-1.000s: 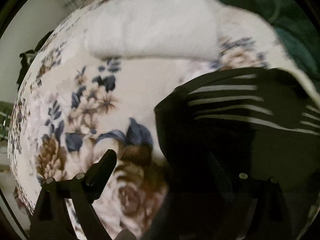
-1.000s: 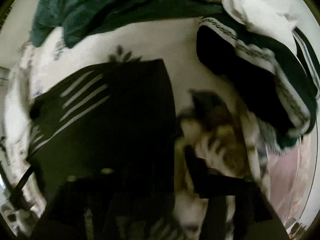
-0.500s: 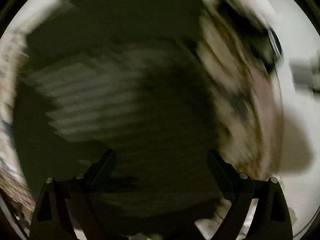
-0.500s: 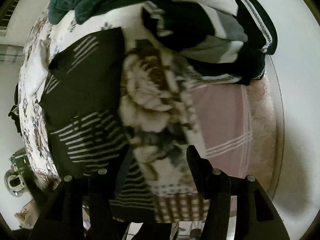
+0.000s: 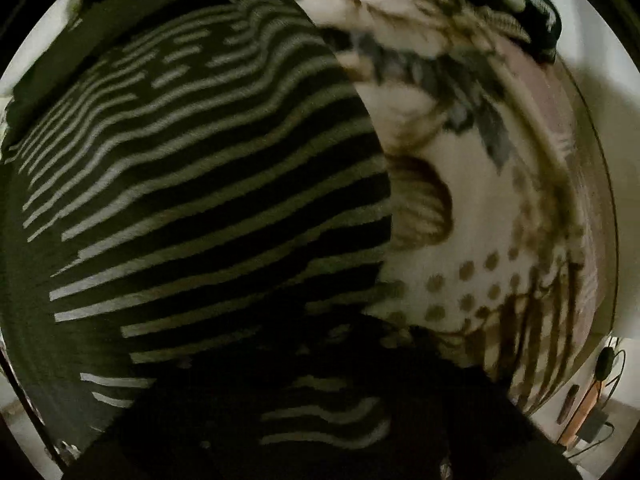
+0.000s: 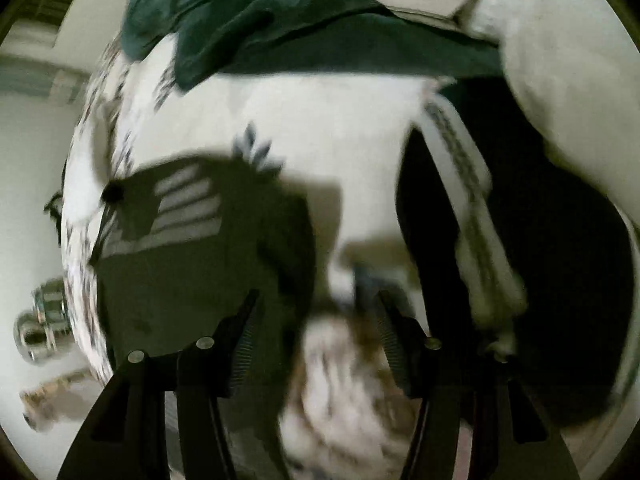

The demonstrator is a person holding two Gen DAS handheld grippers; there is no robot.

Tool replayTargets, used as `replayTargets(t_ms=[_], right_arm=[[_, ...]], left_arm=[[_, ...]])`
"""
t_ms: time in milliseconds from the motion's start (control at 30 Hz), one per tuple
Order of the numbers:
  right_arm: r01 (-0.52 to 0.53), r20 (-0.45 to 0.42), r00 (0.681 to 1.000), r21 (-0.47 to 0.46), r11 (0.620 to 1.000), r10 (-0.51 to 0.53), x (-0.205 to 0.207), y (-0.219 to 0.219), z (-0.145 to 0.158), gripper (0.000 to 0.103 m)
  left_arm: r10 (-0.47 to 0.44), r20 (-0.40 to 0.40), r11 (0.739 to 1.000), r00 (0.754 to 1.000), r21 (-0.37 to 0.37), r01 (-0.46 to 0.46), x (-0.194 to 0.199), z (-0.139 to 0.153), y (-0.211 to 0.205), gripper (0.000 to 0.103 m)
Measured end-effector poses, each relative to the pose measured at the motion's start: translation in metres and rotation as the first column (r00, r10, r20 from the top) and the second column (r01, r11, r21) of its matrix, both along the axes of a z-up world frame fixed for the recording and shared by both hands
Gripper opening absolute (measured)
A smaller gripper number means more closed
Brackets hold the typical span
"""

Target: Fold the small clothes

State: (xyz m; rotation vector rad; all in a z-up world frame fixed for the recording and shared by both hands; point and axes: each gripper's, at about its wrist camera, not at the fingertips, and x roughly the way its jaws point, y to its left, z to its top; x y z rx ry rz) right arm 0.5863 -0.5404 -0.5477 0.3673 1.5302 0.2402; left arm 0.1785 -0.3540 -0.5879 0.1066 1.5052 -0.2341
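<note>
Two grippers are seen over the flowered bedspread (image 6: pixel 320 128): the left one is closing, hidden by the striped black garment (image 5: pixel 200 184), while the right gripper (image 6: pixel 316 316) is spread beside that garment, below piled clothes (image 6: pixel 304 16).

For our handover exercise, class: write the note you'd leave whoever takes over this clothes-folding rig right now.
Left gripper: jaws closing, close over the black striped garment; its fingers are lost in the dark, so a grip is unconfirmed.
Right gripper: open, empty, above the floral bedcover.
The garment lies on the bedcover; no finished fold is visible.
Left to do: fold it, then the clothes pile behind it.
</note>
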Motion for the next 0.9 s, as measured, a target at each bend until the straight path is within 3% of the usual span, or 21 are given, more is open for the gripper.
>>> replayTargets(t_ms=[133,167,200,233,400,600,733,900], right_arm=[[0.088,-0.047,0.995,0.047,0.995,-0.086,0.031,0.003,-0.031,0.055],[0.103,-0.056,0.993,0.053,0.993,-0.1,0.035,0.004,-0.036,0.048],[0.112,-0.06,0.992,0.054,0.992,-0.109,0.037,0.005,-0.04,0.023],[0.115,-0.067,0.992,0.071,0.991,-0.111,0.038,0.009,-0.042,0.01],[0.111,-0.016,0.994,0.009,0.994,-0.111,0.033,0.028,-0.012,0.009],[0.016,0.048,0.999,-0.07,0.997,-0.012,0.032,0.088,0.077,0.008],[-0.065,0.09,0.993,-0.105,0.992,0.075,0.036,0.16,0.13,0.008],[-0.169,0.104,0.977,-0.16,0.973,0.187,0.05,0.293,0.158,0.008]], left_arm=[[0.034,0.012,0.998,0.999,-0.055,-0.033,-0.001,0.013,0.015,0.008],[0.04,0.014,0.997,0.999,-0.068,-0.039,-0.003,0.019,0.017,0.007],[0.046,0.016,0.996,0.999,-0.082,-0.045,-0.003,0.025,0.02,0.007],[0.05,0.019,0.994,0.999,-0.094,-0.048,-0.001,0.03,0.022,0.007],[0.068,0.058,0.985,0.996,-0.165,-0.058,-0.001,0.069,0.05,0.007],[0.212,0.098,0.948,0.972,-0.261,-0.18,-0.004,0.111,0.137,0.007],[0.34,0.087,0.9,0.936,-0.32,-0.298,-0.013,0.131,0.214,0.007],[0.482,0.037,0.821,0.875,-0.366,-0.437,-0.037,0.128,0.303,0.007]])
